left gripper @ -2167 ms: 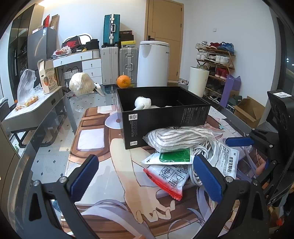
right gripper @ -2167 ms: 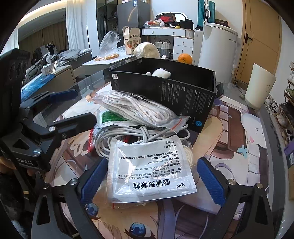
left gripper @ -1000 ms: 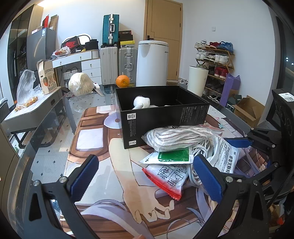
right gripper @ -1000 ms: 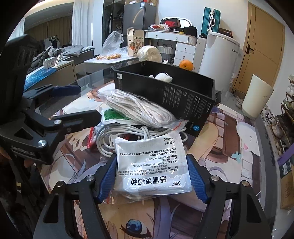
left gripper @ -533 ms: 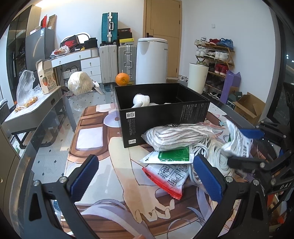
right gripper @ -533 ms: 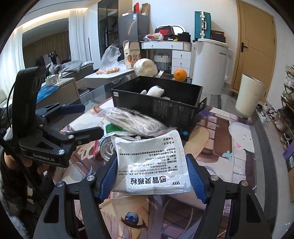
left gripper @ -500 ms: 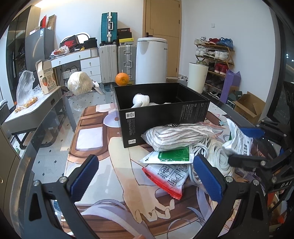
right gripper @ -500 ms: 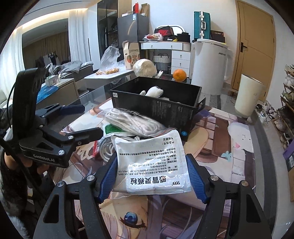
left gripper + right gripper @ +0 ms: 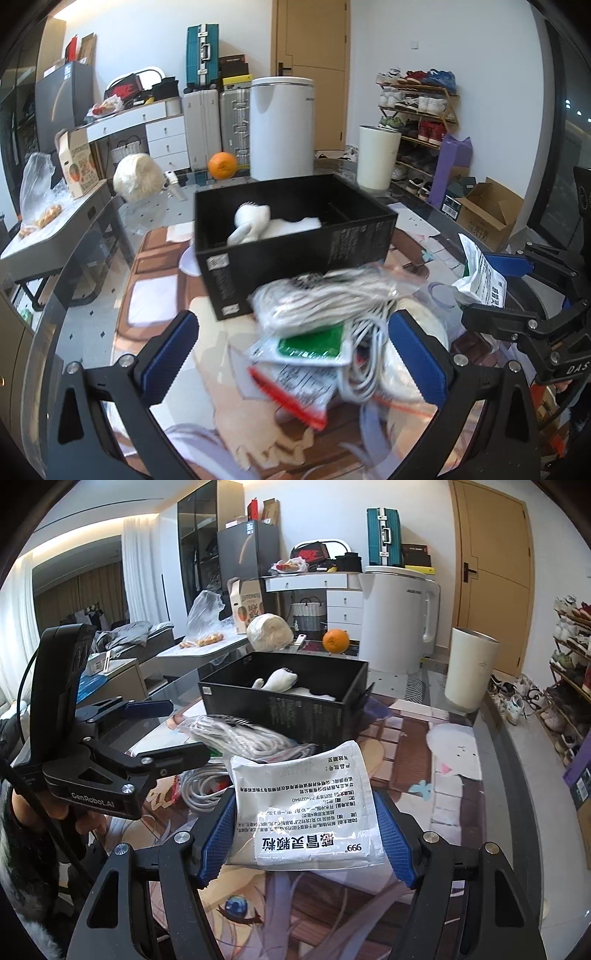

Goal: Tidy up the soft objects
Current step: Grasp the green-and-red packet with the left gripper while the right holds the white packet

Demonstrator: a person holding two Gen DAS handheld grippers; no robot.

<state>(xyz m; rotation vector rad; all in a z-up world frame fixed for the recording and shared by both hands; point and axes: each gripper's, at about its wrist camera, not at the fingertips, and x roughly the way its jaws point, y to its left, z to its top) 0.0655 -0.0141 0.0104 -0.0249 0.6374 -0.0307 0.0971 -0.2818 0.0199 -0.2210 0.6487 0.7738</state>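
White foil sachet [image 9: 306, 812] clamped flat between the blue pads [image 9: 218, 842] of the right gripper [image 9: 306, 843], clear of the table [image 9: 461, 812], presumably for carrying to the black box [image 9: 288, 701] straight ahead. Printed face up, text inverted, slightly creased, edges sticking out past the pads. Left gripper [image 9: 295, 350] spread wide and empty, poised above the remaining pile: bagged rope [image 9: 325, 299], green packet [image 9: 310, 343], white cable [image 9: 362, 369]. Box already holding a white soft item [image 9: 251, 221].
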